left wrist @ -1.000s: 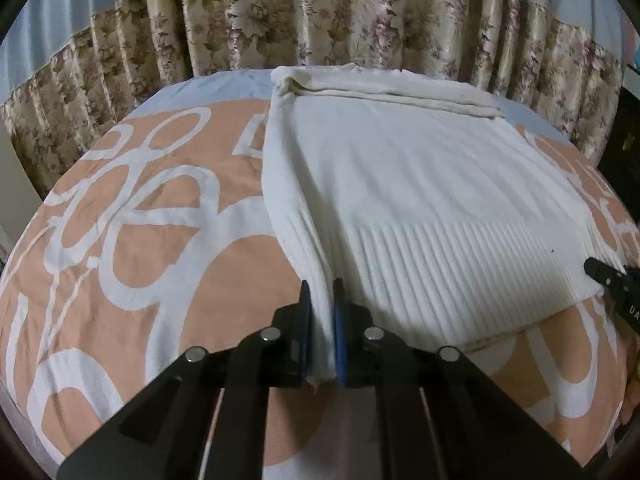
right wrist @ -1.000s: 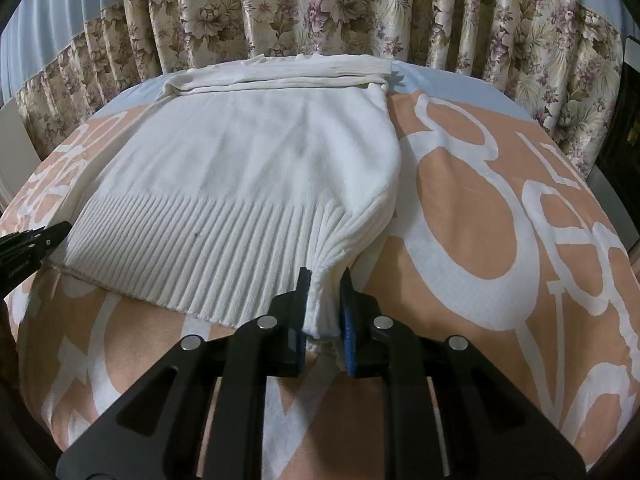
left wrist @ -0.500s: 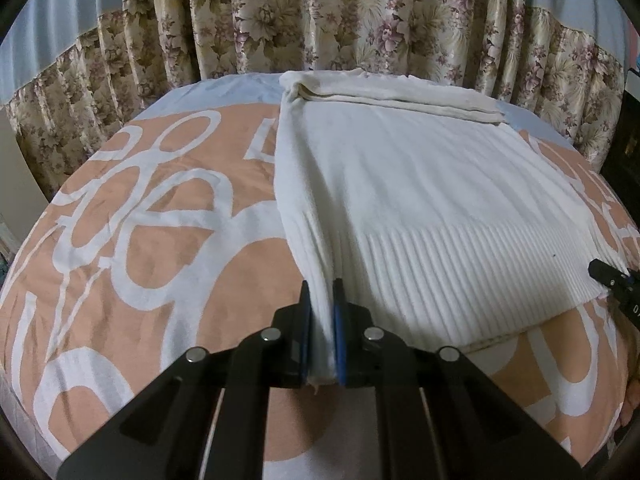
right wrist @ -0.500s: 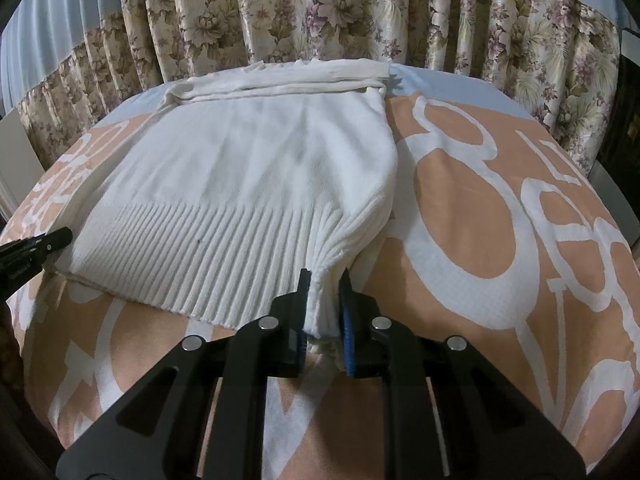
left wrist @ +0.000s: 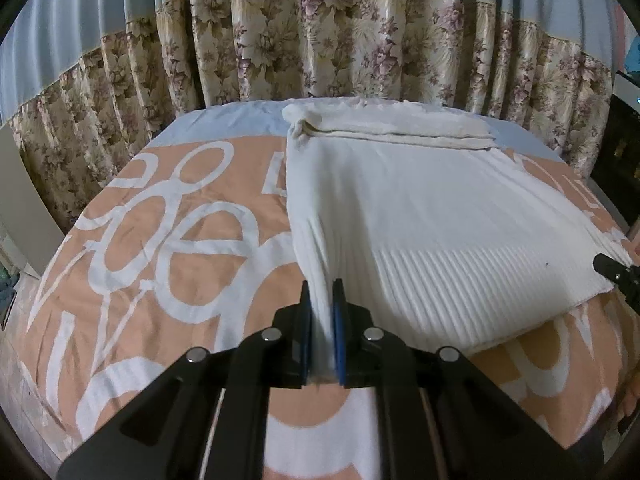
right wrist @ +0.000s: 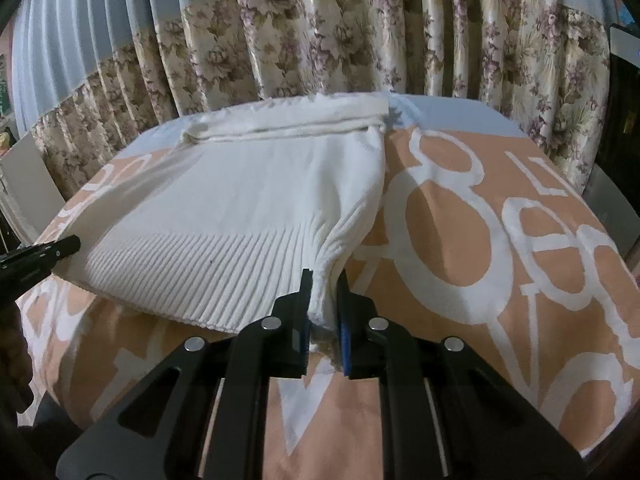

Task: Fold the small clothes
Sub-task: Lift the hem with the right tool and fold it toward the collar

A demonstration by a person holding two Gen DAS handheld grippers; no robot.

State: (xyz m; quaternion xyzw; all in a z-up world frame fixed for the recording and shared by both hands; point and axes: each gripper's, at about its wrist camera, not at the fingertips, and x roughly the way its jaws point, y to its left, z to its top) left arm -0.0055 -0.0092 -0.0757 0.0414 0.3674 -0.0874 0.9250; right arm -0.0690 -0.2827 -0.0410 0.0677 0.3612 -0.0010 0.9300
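A white knit sweater (left wrist: pixel 420 216) lies on an orange and white patterned bed cover (left wrist: pixel 168 240), its ribbed hem towards me and its sleeves folded across the far end. My left gripper (left wrist: pixel 320 300) is shut on the hem's left corner. My right gripper (right wrist: pixel 324 284) is shut on the hem's right corner of the sweater (right wrist: pixel 248 200). Both corners are lifted a little off the cover. The right gripper's tip shows at the right edge of the left wrist view (left wrist: pixel 612 272), and the left gripper's tip at the left edge of the right wrist view (right wrist: pixel 44 256).
Floral and blue curtains (left wrist: pixel 320 40) hang close behind the bed. A pale panel (left wrist: pixel 20 208) stands at the left and dark furniture (left wrist: pixel 620 152) at the right. The cover (right wrist: pixel 500 240) stretches to the right of the sweater.
Both grippers have risen and the view has tilted up, with the hem corners still held. The sweater's near edge is lifted higher off the cover.
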